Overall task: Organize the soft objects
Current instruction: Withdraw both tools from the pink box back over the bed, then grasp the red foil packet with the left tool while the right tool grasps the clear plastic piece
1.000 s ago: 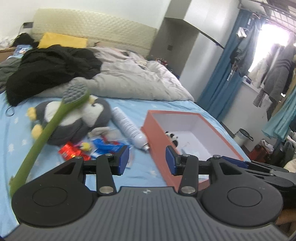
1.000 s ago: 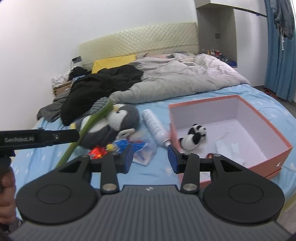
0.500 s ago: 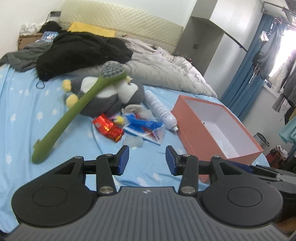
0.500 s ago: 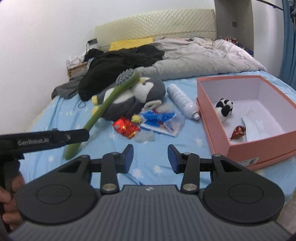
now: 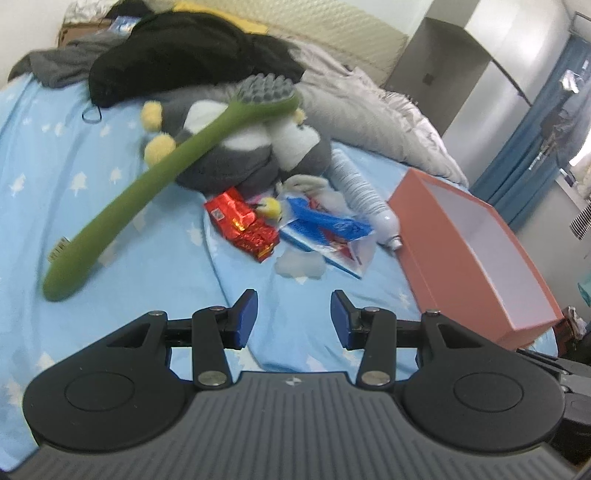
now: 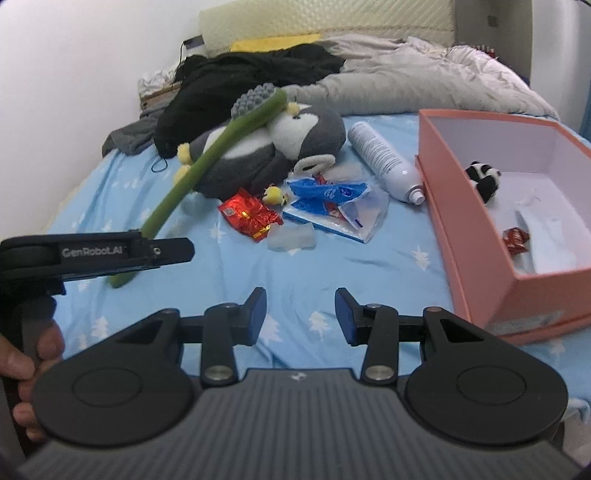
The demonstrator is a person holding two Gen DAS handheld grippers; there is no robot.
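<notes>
Hovering over the bed (image 5: 110,266), left tongs (image 5: 294,319) empty, right tongs (image 6: 300,317) opening, empty.

A home bedroom is shown. A bed (image 6: 258,266) covered by a light blue star-printed sheet is seen, with a padded headboard (image 6: 325,16) set against the wall. A rumpled grey duvet (image 6: 413,77), a yellow pillow (image 6: 275,40) and dark clothes (image 6: 236,79) are heaped near it. Blue curtains (image 5: 524,147) and a tall wardrobe (image 5: 476,62) are seen beside the bed.
</notes>
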